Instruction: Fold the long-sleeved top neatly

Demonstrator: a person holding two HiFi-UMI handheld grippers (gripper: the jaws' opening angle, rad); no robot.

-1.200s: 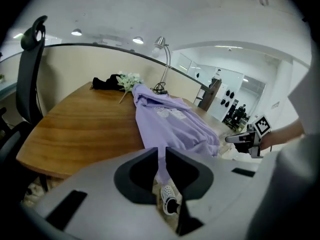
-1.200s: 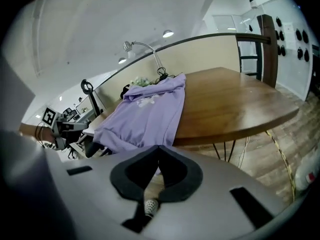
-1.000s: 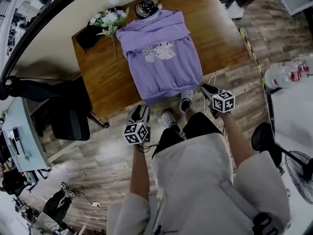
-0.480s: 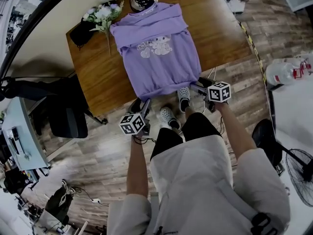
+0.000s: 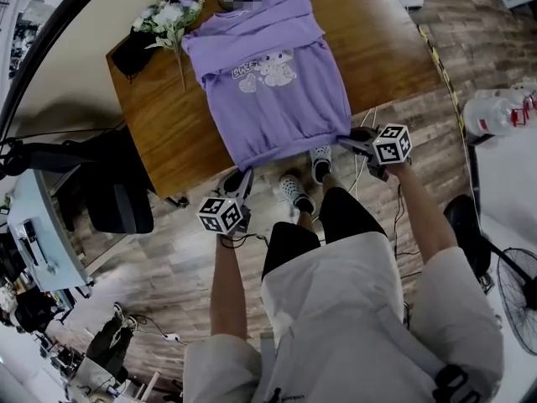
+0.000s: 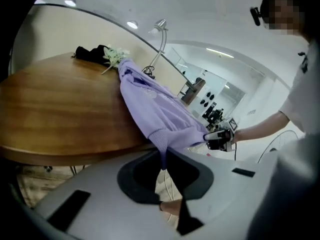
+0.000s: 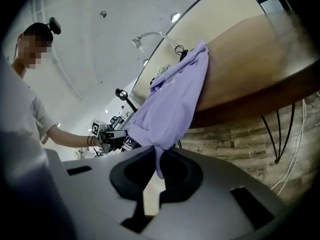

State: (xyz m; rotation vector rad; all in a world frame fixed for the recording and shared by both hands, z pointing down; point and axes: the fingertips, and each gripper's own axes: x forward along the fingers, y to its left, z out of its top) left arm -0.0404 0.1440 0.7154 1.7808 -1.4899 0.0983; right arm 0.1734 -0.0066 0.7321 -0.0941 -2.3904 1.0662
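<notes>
The purple long-sleeved top (image 5: 273, 82) lies front up on the wooden table (image 5: 168, 133), its hem at the near edge. My left gripper (image 5: 241, 177) holds the hem's left corner. In the left gripper view the ribbed purple cloth (image 6: 155, 134) runs down between the jaws, which have just been closing on it. My right gripper (image 5: 348, 141) has just closed on the hem's right corner. In the right gripper view a purple fold (image 7: 159, 159) is pinched between the jaws. The hem stretches between both grippers.
A bunch of flowers (image 5: 164, 19) and a black item (image 5: 126, 53) lie on the table left of the top. A black office chair (image 5: 117, 196) stands at the left. The person's shoes (image 5: 295, 196) are under the table's edge. A fan (image 5: 516, 296) stands at the right.
Both grippers have moved forward to the table's near edge. They stood apart from the hem with open jaws and are now shut on its two corners.
</notes>
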